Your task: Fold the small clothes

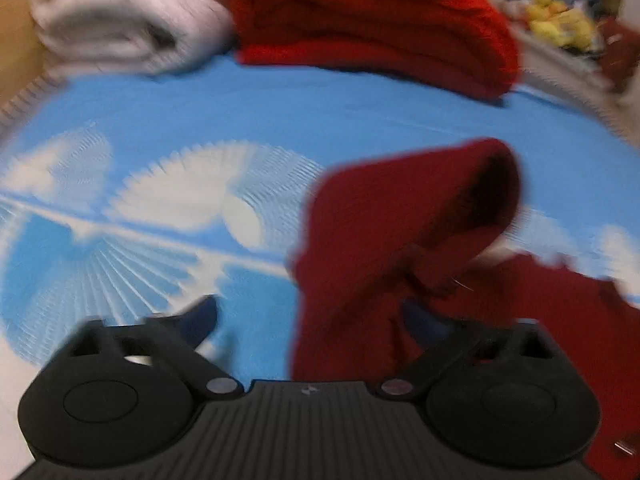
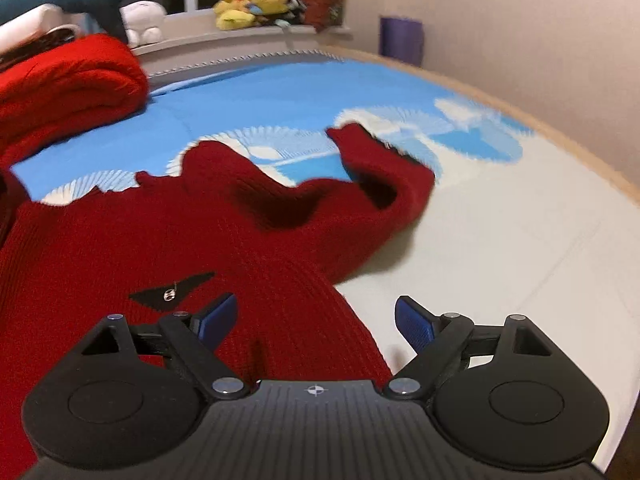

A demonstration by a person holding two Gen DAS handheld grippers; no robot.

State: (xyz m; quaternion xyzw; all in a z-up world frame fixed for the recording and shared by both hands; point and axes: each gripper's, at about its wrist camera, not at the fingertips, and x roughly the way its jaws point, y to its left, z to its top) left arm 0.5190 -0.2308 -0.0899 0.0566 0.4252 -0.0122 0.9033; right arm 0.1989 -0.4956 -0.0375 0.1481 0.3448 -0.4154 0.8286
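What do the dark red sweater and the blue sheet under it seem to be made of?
The dark red sweater looks like a ribbed knit, probably wool or acrylic: fine parallel ridges run across it and its surface is matte. The blue sheet looks like smooth, thin woven cloth, perhaps cotton, with a white printed pattern; the blur leaves the weave unclear.

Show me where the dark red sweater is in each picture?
Left wrist view: the dark red sweater is bunched up at lower right, beside the hand-held gripper.
Right wrist view: the sweater is spread across the left and middle, one sleeve reaching right.
Shared landmark: the folded bright red blanket on the blue sheet.
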